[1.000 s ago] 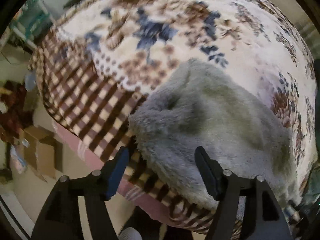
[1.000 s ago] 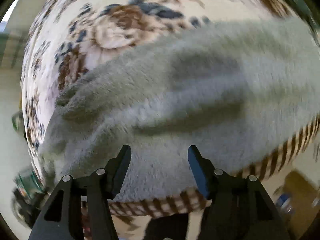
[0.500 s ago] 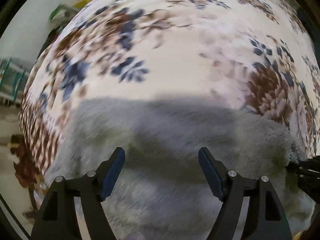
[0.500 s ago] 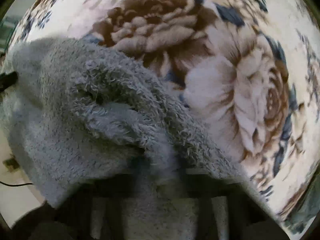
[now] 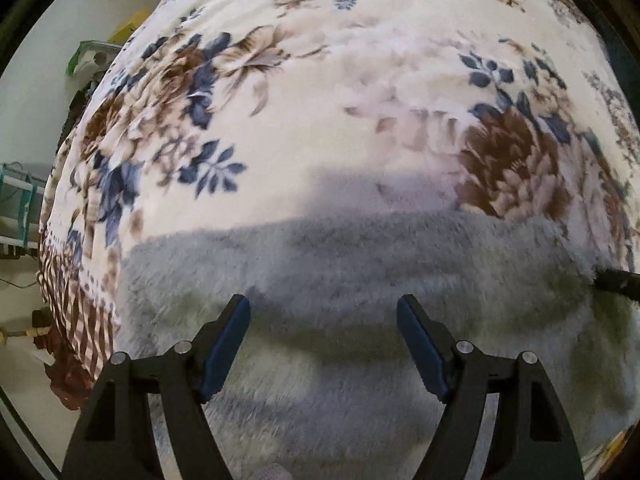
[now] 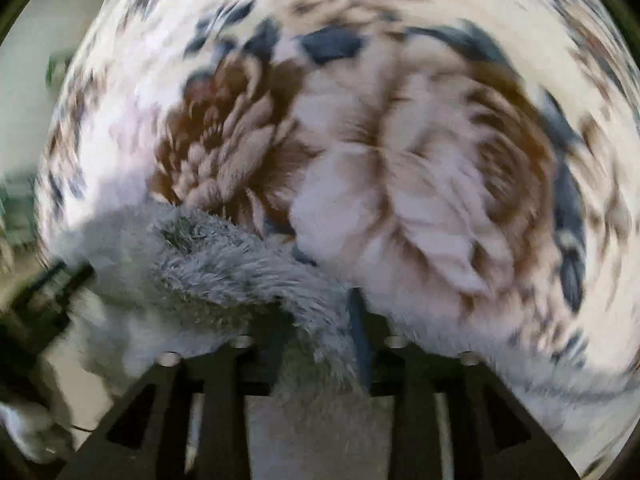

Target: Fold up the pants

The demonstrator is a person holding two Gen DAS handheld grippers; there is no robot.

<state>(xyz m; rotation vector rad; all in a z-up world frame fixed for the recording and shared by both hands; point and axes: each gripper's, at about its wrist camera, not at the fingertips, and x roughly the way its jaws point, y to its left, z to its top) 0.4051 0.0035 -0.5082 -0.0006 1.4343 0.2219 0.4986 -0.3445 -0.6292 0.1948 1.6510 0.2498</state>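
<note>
We've swung both grippers over the grey pants (image 5: 360,280), which lie spread on the floral blanket (image 5: 340,100) of the bed. Our left gripper (image 5: 324,316) now hangs above the fleece near its far edge, jaws released and wide, nothing between them. On the right, the right gripper (image 6: 320,320) has just been opening after clamping down; a bunched fold of pants runs between its jaws, but with the blur we cannot tell whether it still bites. That looks like a fold being carried over or let go. Around us: the blanket's checked border (image 5: 80,300) at the bed's left edge, clutter beyond. Nothing blocks the next pinch.
</note>
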